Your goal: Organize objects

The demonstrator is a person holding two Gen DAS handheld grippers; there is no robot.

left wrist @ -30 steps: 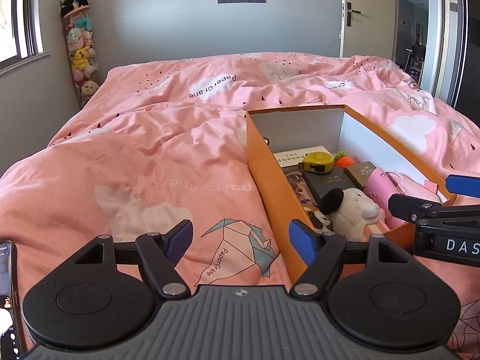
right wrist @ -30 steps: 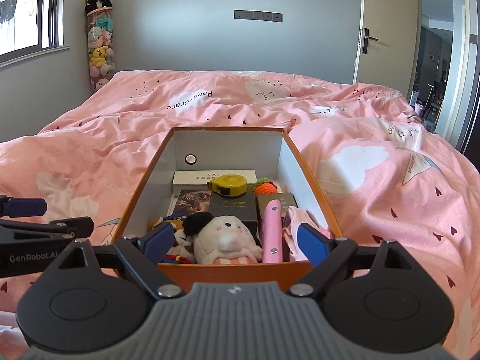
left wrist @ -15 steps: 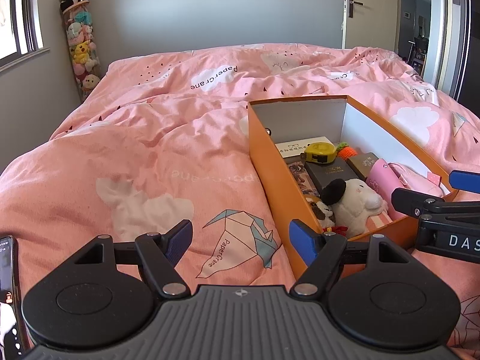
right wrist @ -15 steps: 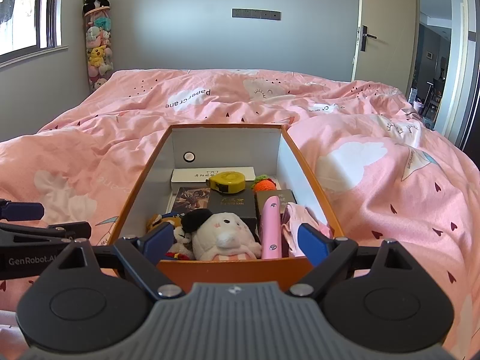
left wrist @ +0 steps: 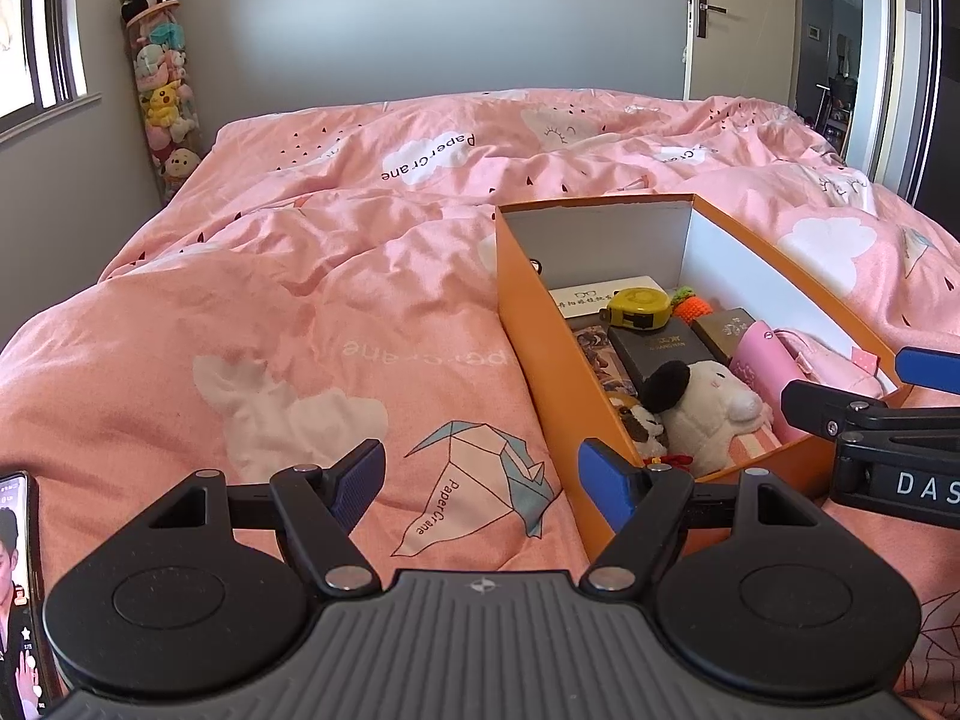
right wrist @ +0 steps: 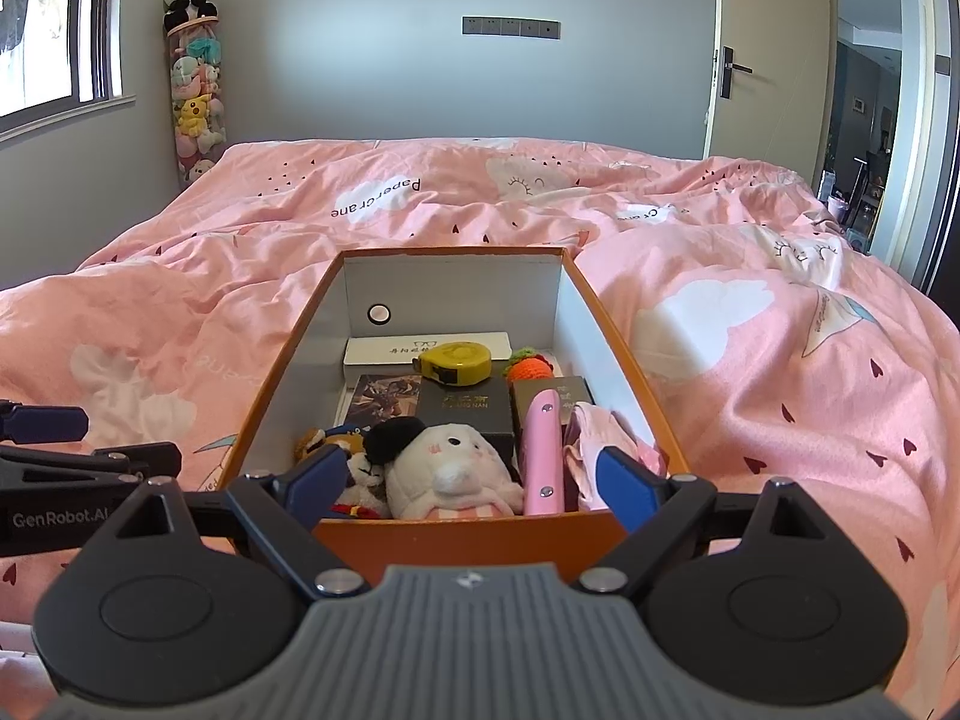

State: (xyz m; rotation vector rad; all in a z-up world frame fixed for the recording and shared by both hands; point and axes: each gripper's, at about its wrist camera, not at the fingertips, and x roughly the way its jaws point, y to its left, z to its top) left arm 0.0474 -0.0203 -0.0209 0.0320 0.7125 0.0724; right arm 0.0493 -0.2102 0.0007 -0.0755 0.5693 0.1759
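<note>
An orange box (right wrist: 468, 534) with a white inside lies on the pink bed and holds several things: a white plush (right wrist: 447, 468), a yellow tape measure (right wrist: 456, 363), a pink case (right wrist: 543, 450), a dark box (right wrist: 465, 405) and an orange knitted toy (right wrist: 528, 367). My right gripper (right wrist: 471, 480) is open and empty, just before the box's near wall. My left gripper (left wrist: 483, 483) is open and empty over the duvet, left of the box (left wrist: 534, 348). The plush (left wrist: 702, 405) and tape measure (left wrist: 639, 307) show in the left wrist view too.
A pink duvet (left wrist: 360, 300) covers the whole bed. A phone (left wrist: 15, 570) with a lit screen lies at the near left. A tube of plush toys (right wrist: 195, 102) stands in the far left corner. A door (right wrist: 774, 60) stands open at the far right.
Both grippers have risen and drawn back slightly, so the box shows lower and more from above. Both stay open and empty. Nothing in the box has moved.
</note>
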